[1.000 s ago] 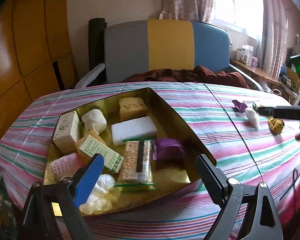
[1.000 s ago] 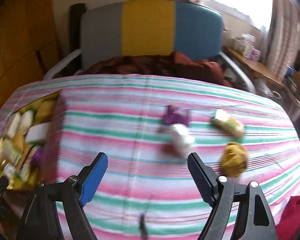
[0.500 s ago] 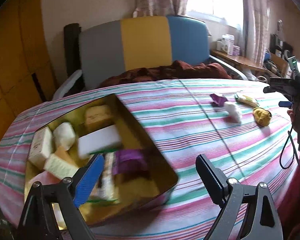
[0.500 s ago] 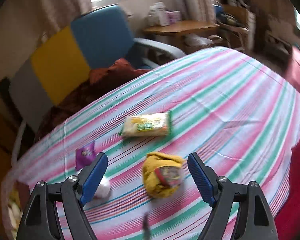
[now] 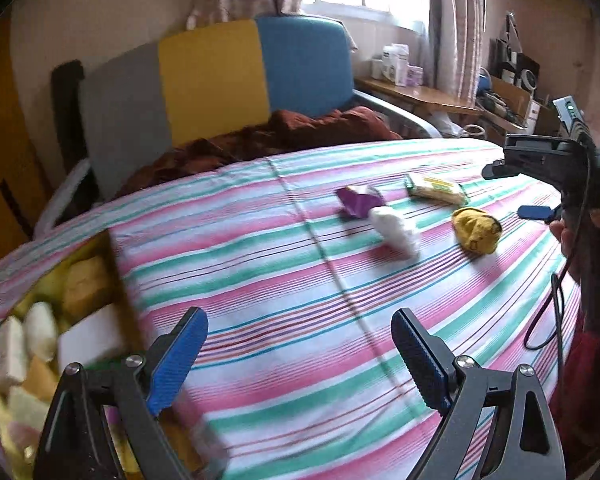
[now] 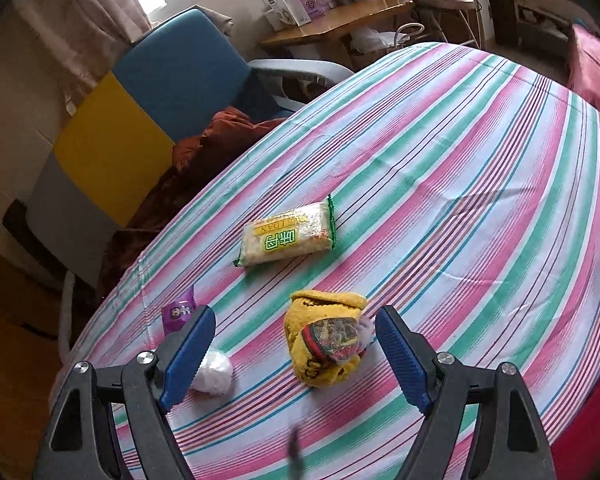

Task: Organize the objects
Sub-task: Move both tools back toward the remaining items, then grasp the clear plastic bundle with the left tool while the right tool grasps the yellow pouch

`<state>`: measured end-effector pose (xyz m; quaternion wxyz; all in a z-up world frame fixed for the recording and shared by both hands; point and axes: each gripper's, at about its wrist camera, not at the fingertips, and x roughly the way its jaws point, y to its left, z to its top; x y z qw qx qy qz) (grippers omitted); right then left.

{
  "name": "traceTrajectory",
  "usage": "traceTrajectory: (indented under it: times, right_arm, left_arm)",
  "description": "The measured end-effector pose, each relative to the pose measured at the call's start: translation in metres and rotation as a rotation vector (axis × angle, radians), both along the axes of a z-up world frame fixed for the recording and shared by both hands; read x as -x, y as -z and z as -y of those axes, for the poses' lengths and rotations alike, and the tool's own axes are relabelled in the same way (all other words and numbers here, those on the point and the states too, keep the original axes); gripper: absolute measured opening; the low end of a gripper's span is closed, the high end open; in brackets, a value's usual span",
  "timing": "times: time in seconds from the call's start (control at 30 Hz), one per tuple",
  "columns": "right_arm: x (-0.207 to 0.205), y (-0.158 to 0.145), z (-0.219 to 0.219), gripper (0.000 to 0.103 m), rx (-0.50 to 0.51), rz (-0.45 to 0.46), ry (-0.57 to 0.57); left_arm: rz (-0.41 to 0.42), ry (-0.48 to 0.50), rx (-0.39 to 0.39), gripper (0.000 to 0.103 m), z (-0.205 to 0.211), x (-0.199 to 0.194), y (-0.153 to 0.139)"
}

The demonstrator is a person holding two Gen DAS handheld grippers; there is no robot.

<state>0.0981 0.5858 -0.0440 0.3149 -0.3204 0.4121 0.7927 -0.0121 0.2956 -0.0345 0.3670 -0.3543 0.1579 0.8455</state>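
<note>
A gold tin (image 5: 114, 264) full of small packets sits at the left of the striped table. Loose on the cloth lie a purple packet (image 5: 358, 202) (image 6: 179, 313), a white bundle (image 5: 396, 232) (image 6: 214, 372), a green-edged snack packet (image 5: 436, 190) (image 6: 288, 236) and a rolled yellow sock (image 5: 476, 230) (image 6: 324, 340). My left gripper (image 5: 300, 356) hangs open over bare cloth just right of the tin. My right gripper (image 6: 296, 350) is open, its fingers either side of the yellow sock and not touching it. In the left wrist view the right gripper (image 5: 536, 212) shows at the far right.
A grey, yellow and blue chair (image 5: 216, 88) with a brown blanket (image 5: 260, 140) stands behind the table. A wooden side desk (image 6: 332, 24) with boxes lies by the window. A black cable (image 5: 556, 312) hangs at the table's right edge beside a hand (image 5: 568, 232).
My left gripper swung right, leaving the tin at its left edge. My right gripper rolled and came down over the yellow sock, which now lies between its fingers.
</note>
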Motion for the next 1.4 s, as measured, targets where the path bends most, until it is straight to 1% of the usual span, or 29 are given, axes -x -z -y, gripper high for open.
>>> traceTrajectory:
  times: [0.23, 0.33, 0.4, 0.5, 0.67, 0.8, 0.9, 0.93, 0.97, 1.0, 1.03, 1.07, 1.1, 1.13, 1.27, 1.4]
  right_arm:
    - [-0.011, 0.001, -0.007, 0.084, 0.06, -0.075, 0.031]
    - [-0.015, 0.0, -0.01, 0.084, 0.062, -0.09, 0.052]
    - [-0.014, 0.002, -0.011, 0.084, 0.082, -0.099, 0.047]
    - [-0.014, 0.005, -0.013, 0.084, 0.104, -0.098, 0.049]
    - [-0.011, 0.007, -0.012, 0.084, 0.11, -0.088, 0.042]
    - [-0.004, 0.011, -0.009, 0.084, 0.113, -0.062, 0.008]
    - [-0.002, 0.012, -0.01, 0.084, 0.106, -0.049, 0.009]
    - [-0.003, 0.013, -0.01, 0.084, 0.107, -0.045, 0.016]
    - [-0.003, 0.014, -0.011, 0.084, 0.11, -0.041, 0.023]
    - [-0.004, 0.015, -0.012, 0.084, 0.114, -0.037, 0.027]
    - [-0.004, 0.017, -0.013, 0.084, 0.118, -0.031, 0.03]
    - [-0.003, 0.018, -0.013, 0.084, 0.118, -0.023, 0.03]
    - [-0.002, 0.018, -0.013, 0.084, 0.116, -0.017, 0.03]
    - [-0.001, 0.019, -0.013, 0.084, 0.112, -0.007, 0.03]
    - [0.0, 0.022, -0.014, 0.084, 0.102, 0.03, 0.042]
    - [0.0, 0.028, -0.019, 0.084, 0.101, 0.081, 0.067]
  left_arm:
    - [0.1, 0.025, -0.014, 0.093, -0.046, 0.018, 0.013]
    - [0.106, 0.038, -0.018, 0.093, -0.066, 0.023, 0.017]
    - [0.118, 0.049, -0.022, 0.093, -0.082, 0.028, 0.022]
    - [0.147, 0.063, -0.032, 0.093, -0.102, 0.035, 0.029]
    - [0.206, 0.077, -0.058, 0.093, -0.132, 0.043, 0.042]
    - [0.205, 0.081, -0.068, 0.093, -0.149, 0.047, 0.051]
    - [0.211, 0.067, -0.067, 0.091, -0.159, 0.055, 0.059]
    - [0.214, 0.061, -0.066, 0.09, -0.162, 0.058, 0.062]
    - [0.224, 0.059, -0.063, 0.084, -0.166, 0.061, 0.066]
    - [0.239, 0.059, -0.061, 0.075, -0.168, 0.063, 0.069]
    - [0.248, 0.058, -0.059, 0.074, -0.17, 0.066, 0.071]
    - [0.229, 0.059, -0.067, 0.068, -0.17, 0.066, 0.07]
    - [0.23, 0.069, -0.068, 0.052, -0.169, 0.066, 0.071]
    - [0.23, 0.078, -0.064, 0.049, -0.169, 0.065, 0.072]
    - [0.239, 0.103, -0.084, 0.045, -0.155, 0.061, 0.071]
    - [0.25, 0.11, -0.097, 0.045, -0.133, 0.048, 0.071]
